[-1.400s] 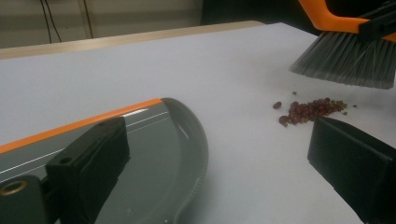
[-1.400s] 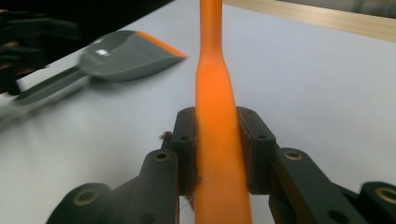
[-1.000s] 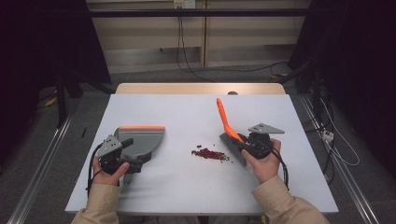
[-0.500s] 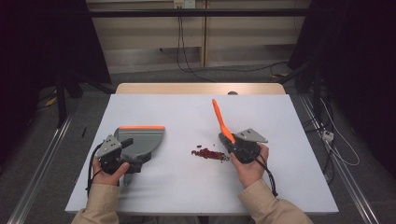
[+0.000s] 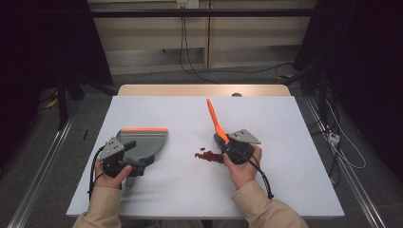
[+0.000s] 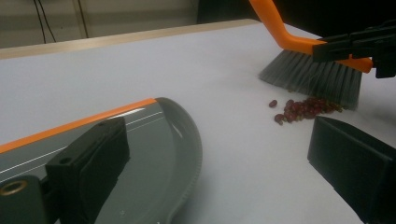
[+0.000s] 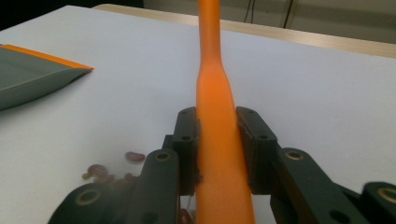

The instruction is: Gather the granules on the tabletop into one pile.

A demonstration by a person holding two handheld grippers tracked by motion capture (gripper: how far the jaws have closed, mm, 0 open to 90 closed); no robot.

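A grey dustpan [image 5: 145,140] with an orange front lip lies flat on the white table [image 5: 285,123] at the left. My left gripper [image 5: 134,152] rests over its rear part. In the left gripper view the jaws [image 6: 215,144] stand wide apart, one over the pan [image 6: 154,140], the other over bare table. My right gripper [image 5: 223,140] is shut on the orange handle of a brush [image 5: 216,121], and both pads clamp the handle [image 7: 215,116]. The grey bristles [image 6: 310,77] sit just behind a small pile of red beans [image 5: 207,156], at its right side.
The beans [image 6: 303,107] lie about a hand's width right of the dustpan's curved edge, with bare table between. Cables trail from both grippers toward the person. A wooden strip [image 5: 204,90] borders the table's far edge, and metal rails run along the floor on both sides.
My right hand has carried the brush leftward and slightly down, bringing the bristles up against the bean pile. The left hand and the dustpan have stayed put.
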